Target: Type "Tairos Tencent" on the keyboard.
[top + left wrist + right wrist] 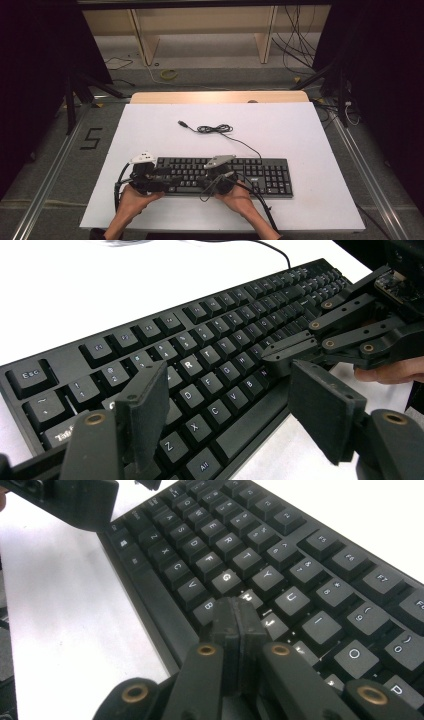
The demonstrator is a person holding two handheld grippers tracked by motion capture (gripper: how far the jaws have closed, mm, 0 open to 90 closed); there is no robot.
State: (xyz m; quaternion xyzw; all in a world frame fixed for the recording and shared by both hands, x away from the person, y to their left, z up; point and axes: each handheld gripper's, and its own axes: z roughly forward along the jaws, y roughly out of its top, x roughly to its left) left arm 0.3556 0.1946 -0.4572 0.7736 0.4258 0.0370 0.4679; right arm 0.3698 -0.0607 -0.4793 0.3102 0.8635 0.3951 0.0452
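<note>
A black keyboard [235, 174] lies near the front of the white tabletop, and its cable [220, 129] is bundled behind it with the USB plug [183, 123] loose. My left gripper [162, 176] hovers over the keyboard's left end. In the left gripper view it [227, 390] is open, its jaws wide apart above the lower letter rows of the keyboard [200, 355]. My right gripper [202, 178] is at the middle of the letter block. In the right gripper view it [237, 607] is shut, its tips down at the keys around B, N and H of the keyboard [280, 555].
The white board [300, 130] has bare room behind and to the right of the keyboard. In the left gripper view the right gripper [292, 350] reaches in from the right, close by. Floor cables [295, 45] and wooden legs [145, 40] lie beyond the table.
</note>
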